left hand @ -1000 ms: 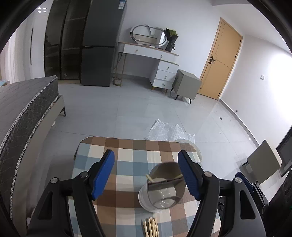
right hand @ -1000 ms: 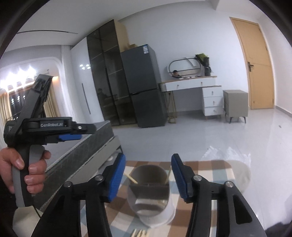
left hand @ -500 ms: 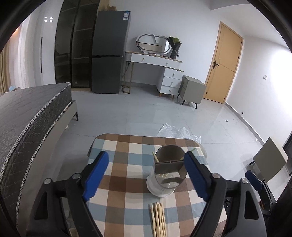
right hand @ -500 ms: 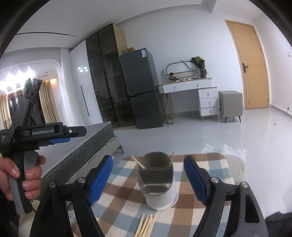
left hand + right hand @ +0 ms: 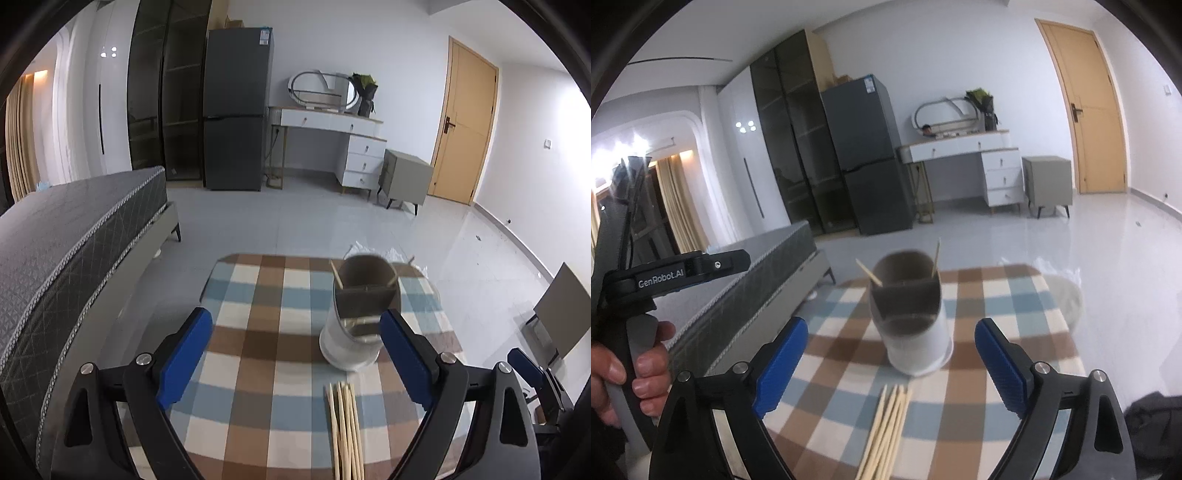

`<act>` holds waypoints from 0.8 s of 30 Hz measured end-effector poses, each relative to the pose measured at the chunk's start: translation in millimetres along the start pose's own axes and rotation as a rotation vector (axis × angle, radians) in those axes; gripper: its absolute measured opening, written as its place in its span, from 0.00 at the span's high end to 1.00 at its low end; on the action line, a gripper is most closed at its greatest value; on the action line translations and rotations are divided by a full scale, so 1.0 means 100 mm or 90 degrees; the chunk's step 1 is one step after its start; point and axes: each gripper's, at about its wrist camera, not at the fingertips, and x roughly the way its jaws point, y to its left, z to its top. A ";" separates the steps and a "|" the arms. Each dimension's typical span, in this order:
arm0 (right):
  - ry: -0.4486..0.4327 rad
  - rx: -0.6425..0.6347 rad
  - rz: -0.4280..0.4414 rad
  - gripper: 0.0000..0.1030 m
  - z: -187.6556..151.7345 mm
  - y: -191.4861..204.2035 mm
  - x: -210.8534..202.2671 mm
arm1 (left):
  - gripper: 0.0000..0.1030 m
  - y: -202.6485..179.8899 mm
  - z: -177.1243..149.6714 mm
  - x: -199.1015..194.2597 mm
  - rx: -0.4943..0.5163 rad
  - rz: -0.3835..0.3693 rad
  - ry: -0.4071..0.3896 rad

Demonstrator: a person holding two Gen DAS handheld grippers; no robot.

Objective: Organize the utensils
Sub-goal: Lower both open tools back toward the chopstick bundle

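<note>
A white utensil holder (image 5: 349,349) with a grey divided inside stands on the checked tablecloth (image 5: 258,343); it also shows in the right wrist view (image 5: 918,347). Two chopsticks (image 5: 868,274) lean in its back compartment. A bundle of several wooden chopsticks (image 5: 345,428) lies on the cloth in front of the holder, also seen in the right wrist view (image 5: 886,424). My left gripper (image 5: 295,363) is open and empty, behind the holder and above the bundle. My right gripper (image 5: 890,369) is open and empty, the holder ahead between its fingers.
A dark bed (image 5: 74,251) runs along the table's left side. The left gripper's body (image 5: 665,280), held in a hand, shows at the left of the right wrist view. A chair (image 5: 561,317) stands to the right. A fridge (image 5: 236,110) and dresser stand far back.
Both grippers have pulled back from the holder and opened wider. More of the cloth and the chopstick bundle now shows in front of them.
</note>
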 end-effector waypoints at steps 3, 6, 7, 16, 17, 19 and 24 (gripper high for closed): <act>0.016 0.002 -0.006 0.10 -0.11 -0.01 0.03 | 0.13 0.02 -0.10 0.09 -0.002 -0.001 0.015; 0.038 0.011 -0.010 0.10 -0.19 -0.05 0.09 | 0.13 0.03 -0.19 0.15 -0.001 0.000 0.022; 0.050 0.016 -0.008 0.10 -0.22 -0.06 0.12 | 0.13 0.03 -0.23 0.18 0.001 0.001 0.023; 0.133 -0.012 -0.023 0.11 -0.44 0.00 0.38 | 0.13 0.14 -0.60 0.56 -0.017 0.009 0.075; 0.144 -0.013 -0.030 0.11 -0.47 0.00 0.42 | 0.13 0.14 -0.63 0.58 -0.018 0.010 0.082; 0.167 -0.007 -0.035 0.13 -0.53 -0.02 0.52 | 0.13 0.18 -0.68 0.65 -0.024 0.011 0.094; 0.219 0.011 -0.052 0.20 -0.62 -0.09 0.72 | 0.13 0.26 -0.75 0.82 -0.061 0.000 0.155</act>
